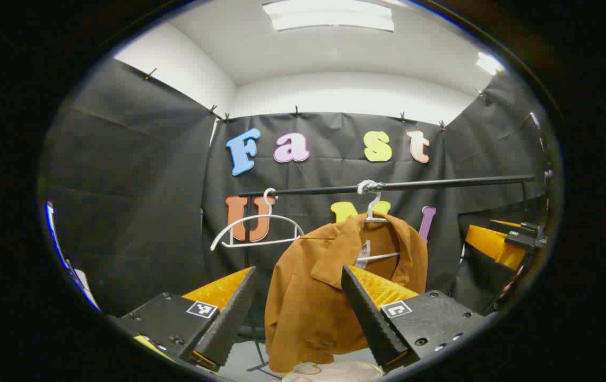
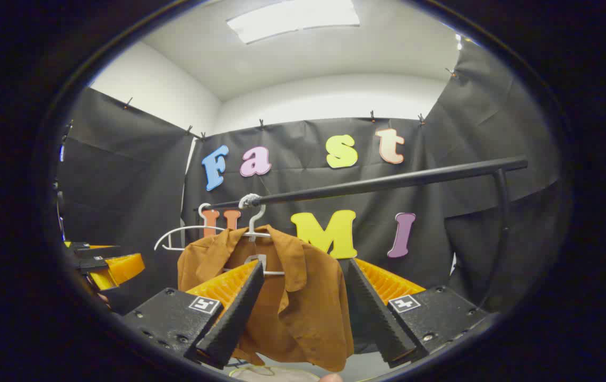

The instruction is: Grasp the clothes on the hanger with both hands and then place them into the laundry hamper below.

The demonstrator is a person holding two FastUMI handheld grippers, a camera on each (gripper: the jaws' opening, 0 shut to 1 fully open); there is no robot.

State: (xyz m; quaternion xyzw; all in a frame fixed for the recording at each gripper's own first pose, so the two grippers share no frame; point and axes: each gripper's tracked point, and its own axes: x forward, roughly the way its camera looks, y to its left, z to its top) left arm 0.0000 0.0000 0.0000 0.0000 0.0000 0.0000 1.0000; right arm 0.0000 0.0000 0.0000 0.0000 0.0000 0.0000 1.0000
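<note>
Spread wide and empty, both the left gripper and right gripper; hung ahead on a white hanger from the rail, the brown shirt; judged light, limp, slippery-draping; best pinched at each shoulder; hamper rim glimpsed below.

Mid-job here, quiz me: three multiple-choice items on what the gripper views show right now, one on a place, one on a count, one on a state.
1. Where is the brown cloth shirt?
A. on a white hanger on the black rail
B. in the hamper
C. on the floor

2. How many white hangers are on the black metal rail?
A. one
B. two
C. four

3. The left gripper and right gripper are:
A. both shut on the shirt
B. both open
C. one shut

Key: 1 A, it drapes from the shirt's hanger; 2 B, the bare hanger hangs beside it; 3 B, fingers stand apart.
</note>
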